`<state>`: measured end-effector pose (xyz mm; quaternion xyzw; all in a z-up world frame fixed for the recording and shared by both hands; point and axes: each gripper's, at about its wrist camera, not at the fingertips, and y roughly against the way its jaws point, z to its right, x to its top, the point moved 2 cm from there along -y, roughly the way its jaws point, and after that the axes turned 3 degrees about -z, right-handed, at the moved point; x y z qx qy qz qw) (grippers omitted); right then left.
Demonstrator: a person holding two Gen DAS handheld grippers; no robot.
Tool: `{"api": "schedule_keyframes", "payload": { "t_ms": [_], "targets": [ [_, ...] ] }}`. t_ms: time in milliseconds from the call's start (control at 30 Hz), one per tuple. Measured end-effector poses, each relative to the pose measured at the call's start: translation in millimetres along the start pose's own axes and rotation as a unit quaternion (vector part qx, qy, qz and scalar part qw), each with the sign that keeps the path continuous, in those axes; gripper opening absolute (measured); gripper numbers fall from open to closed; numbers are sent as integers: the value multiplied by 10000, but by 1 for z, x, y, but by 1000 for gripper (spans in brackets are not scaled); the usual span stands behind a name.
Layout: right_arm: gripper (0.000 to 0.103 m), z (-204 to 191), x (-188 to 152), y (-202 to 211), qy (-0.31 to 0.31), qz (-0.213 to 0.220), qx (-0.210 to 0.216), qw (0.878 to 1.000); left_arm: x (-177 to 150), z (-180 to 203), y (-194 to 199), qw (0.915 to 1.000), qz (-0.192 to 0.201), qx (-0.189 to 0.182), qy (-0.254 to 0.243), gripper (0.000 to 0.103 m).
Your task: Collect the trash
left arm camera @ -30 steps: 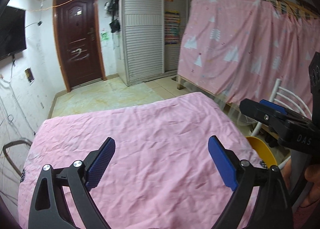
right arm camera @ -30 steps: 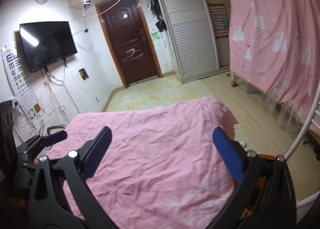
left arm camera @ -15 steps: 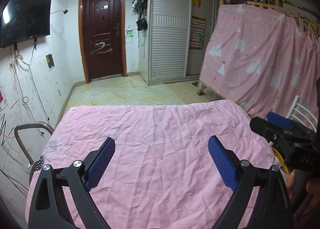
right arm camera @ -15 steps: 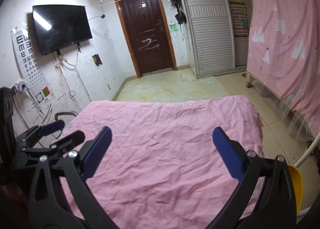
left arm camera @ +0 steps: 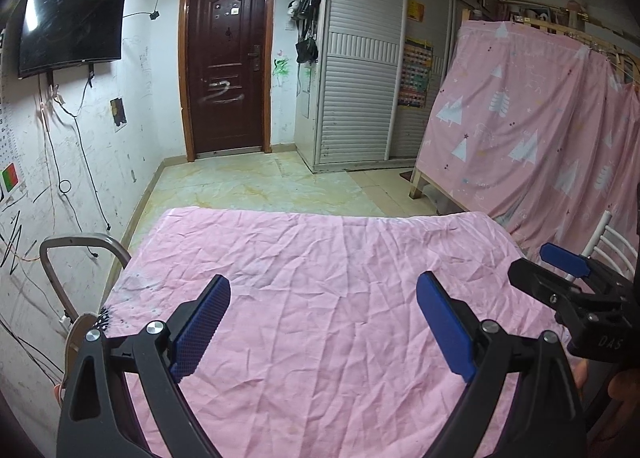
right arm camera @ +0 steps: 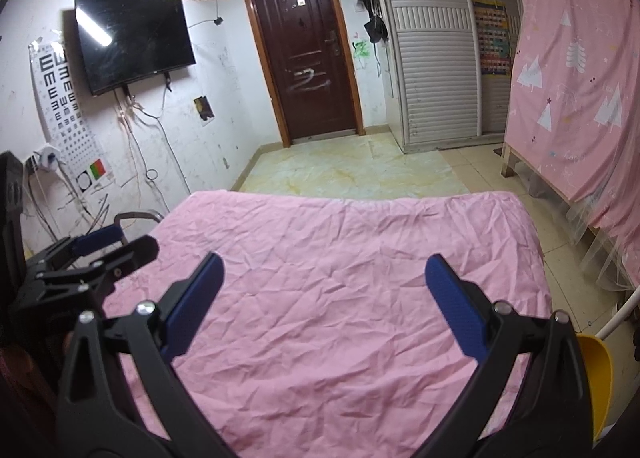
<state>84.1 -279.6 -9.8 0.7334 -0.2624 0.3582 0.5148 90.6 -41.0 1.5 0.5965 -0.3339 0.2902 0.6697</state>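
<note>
Both views have swung left since the earlier frame, squaring onto the dark brown wooden door (left arm camera: 228, 77) beyond the wrinkled pink sheet (left arm camera: 320, 298). Left claw (left arm camera: 320, 322) and right claw (right arm camera: 326, 298) gape wide, empty, above the sheet. No trash is discernible; the yellow plastic bin (right arm camera: 596, 374) beside the sheet is cut off.

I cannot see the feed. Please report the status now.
Left gripper open, empty. Right gripper open, empty. No trash visible on pink sheet. Nothing in the way.
</note>
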Motion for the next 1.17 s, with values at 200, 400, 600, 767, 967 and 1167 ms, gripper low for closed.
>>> {"api": "schedule_keyframes", "payload": {
  "t_ms": [200, 400, 600, 767, 967, 1167],
  "targets": [
    [97, -2, 0, -2, 9, -19, 27, 10000, 0, -5, 1, 10000, 7, 47, 52, 85],
    [97, -5, 0, -6, 25, -37, 49, 10000, 0, -8, 2, 9999, 33, 104, 81, 86],
    [97, -5, 0, -6, 32, -29, 46, 10000, 1, -12, 2, 9998, 41, 136, 108, 86],
    [97, -5, 0, -6, 25, -40, 48, 10000, 0, -13, 1, 9998, 38, 143, 105, 86],
    [97, -5, 0, -6, 27, -41, 45, 10000, 0, -14, -1, 9999, -6, 103, 133, 87],
    [97, -4, -2, -9, 29, -73, 57, 10000, -2, -15, -5, 9998, -61, 100, 133, 88]
  ]
}}
